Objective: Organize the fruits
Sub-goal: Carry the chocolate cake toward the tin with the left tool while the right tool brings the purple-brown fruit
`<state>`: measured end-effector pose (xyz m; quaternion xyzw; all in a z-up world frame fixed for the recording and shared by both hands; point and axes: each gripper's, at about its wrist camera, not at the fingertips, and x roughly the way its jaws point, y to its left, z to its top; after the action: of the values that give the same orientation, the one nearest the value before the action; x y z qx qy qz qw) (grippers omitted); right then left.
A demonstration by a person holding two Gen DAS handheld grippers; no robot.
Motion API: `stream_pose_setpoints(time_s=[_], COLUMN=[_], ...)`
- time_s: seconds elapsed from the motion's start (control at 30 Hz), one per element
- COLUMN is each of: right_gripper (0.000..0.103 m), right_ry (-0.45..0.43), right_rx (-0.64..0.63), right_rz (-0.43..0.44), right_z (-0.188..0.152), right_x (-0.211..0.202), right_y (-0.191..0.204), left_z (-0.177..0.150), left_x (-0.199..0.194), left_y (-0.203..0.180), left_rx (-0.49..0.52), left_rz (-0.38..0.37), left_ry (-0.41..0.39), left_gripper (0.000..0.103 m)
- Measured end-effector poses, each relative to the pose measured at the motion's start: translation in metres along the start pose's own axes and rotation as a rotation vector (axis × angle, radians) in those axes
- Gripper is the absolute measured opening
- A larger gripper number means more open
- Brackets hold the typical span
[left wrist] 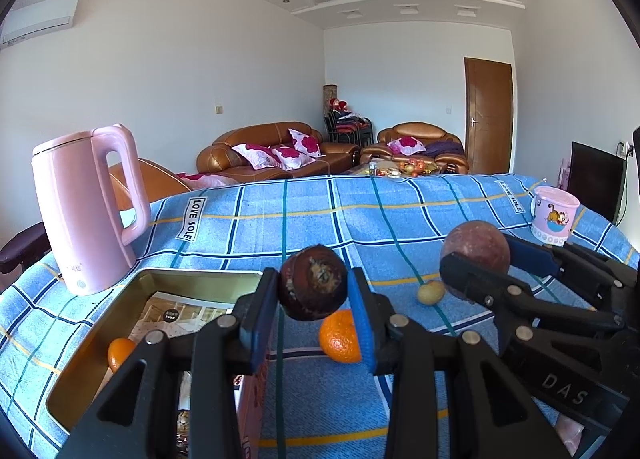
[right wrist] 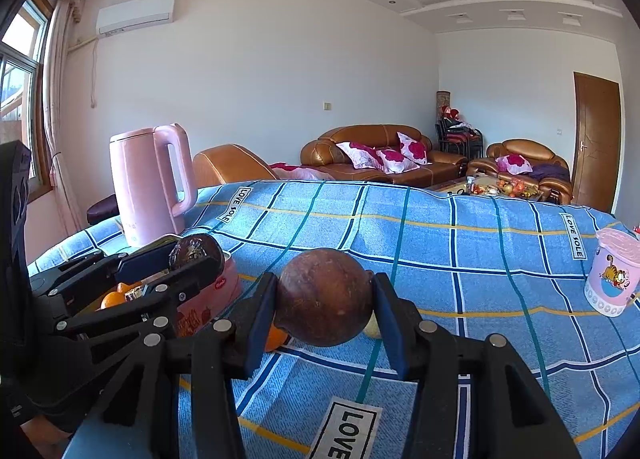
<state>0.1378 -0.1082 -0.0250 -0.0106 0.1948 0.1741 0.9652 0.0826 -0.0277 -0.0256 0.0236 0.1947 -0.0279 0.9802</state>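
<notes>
Bright daylight from window point(right wrist: 18, 71), sharp focus, fisheye bending, dark corners

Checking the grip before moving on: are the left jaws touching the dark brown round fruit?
Touching. In the left wrist view the left gripper has both blue pads pressed against the dark brown round fruit, held above the tablecloth.

The blue checked cloth point(left wrist: 312, 211) over the counter looked woven and matt. The open tin point(left wrist: 96, 343) had glossy golden metal walls. The pink kettle point(left wrist: 86, 211) was smooth plastic. The dark fruit point(left wrist: 313, 288) looked rough and blotched; the brown fruit point(right wrist: 325, 297) matt, finely speckled.
</notes>
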Motion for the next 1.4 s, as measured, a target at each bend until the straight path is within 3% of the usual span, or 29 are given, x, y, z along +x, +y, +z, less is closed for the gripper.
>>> stream_pose_setpoints(time_s=[0.77, 1.4], right_gripper=[0.05, 0.05], right_ry=[-0.08, -0.033], right_rx=[-0.013, -0.041], right_rz=[-0.01, 0.036], right_z=[-0.004, -0.002], right_x=[-0.018, -0.01], right_y=[0.003, 0.025], left_z=[-0.003, -0.01], left_x=[-0.017, -0.028], left_y=[-0.004, 0.018], left_rx=[0.021, -0.022], left_rz=[0.02, 0.039], left_ry=[-0.068, -0.034], left_gripper=[0.037, 0.037])
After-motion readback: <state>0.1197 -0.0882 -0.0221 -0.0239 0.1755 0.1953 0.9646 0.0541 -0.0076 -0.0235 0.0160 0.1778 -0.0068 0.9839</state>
